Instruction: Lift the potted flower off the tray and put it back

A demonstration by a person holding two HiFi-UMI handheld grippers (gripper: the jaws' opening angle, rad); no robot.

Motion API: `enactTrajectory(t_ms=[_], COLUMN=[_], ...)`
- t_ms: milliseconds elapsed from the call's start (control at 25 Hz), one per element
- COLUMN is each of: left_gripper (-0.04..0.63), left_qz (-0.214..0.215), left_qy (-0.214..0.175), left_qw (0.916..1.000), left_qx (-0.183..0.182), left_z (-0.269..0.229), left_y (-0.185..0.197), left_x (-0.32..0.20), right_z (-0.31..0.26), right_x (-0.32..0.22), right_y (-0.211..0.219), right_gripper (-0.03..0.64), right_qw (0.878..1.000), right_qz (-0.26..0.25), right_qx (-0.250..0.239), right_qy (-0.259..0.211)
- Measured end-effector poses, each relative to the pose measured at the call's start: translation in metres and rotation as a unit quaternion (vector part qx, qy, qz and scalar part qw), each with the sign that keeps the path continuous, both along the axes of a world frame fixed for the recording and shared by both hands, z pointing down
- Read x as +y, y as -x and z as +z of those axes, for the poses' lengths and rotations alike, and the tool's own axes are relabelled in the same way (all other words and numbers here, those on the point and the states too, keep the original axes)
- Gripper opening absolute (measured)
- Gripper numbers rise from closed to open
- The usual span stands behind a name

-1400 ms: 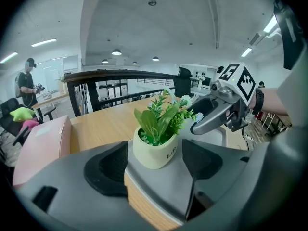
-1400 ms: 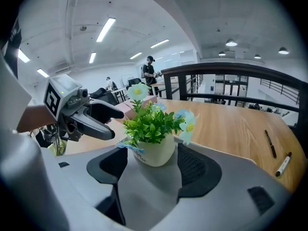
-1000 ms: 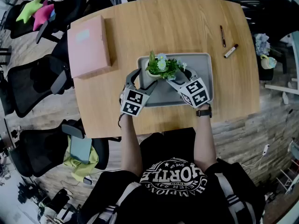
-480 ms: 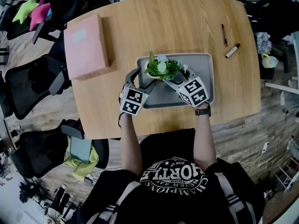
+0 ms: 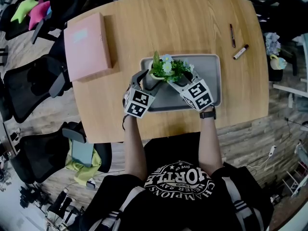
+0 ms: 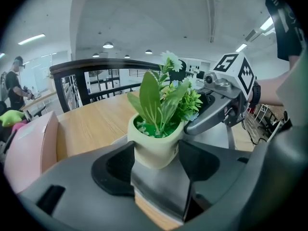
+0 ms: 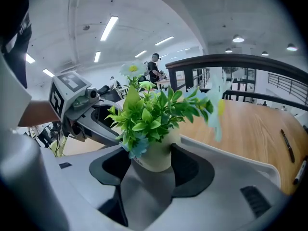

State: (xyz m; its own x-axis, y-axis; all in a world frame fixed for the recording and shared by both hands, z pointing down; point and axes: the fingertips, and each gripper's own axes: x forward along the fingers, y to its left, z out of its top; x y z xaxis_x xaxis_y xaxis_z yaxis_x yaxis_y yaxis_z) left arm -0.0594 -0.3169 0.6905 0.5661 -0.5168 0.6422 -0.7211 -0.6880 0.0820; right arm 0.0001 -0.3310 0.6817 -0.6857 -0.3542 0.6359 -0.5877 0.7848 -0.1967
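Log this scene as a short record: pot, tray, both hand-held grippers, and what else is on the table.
Pot: near the left end of the tray, flowers upright
Left hand-held gripper: jaws have just been closing, pads against the pot's sides
Right hand-held gripper: same, from the other side
Table: pink box at left; pen and marker at right

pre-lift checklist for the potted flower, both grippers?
1. Left gripper on the potted flower: ok. Its jaws have just been closing, and the pads now sit against the pot's sides.
2. Right gripper: ok. Same, from the other side.
3. Plant upright: ok.
4. Plant over the left end of the gray tray: ok.
5. Grip firm enough to lift: cannot tell.
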Motion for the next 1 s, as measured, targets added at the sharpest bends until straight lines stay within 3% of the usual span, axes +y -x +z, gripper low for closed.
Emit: enactTrajectory(t_ms=[1000], left_gripper=[0.293], left_qz=[-0.009], left_qy=[-0.018], left_qw=[0.9998], left_qx=[-0.002], left_z=[-0.018], left_y=[0.002], left_x=[0.004], right_z=[-0.019], right_x=[0.004], right_y=[0.003], right_gripper=[0.275], right_qw=[1.0], right_qz=[0.019], right_qx=[-0.001], right_qy=[-0.017])
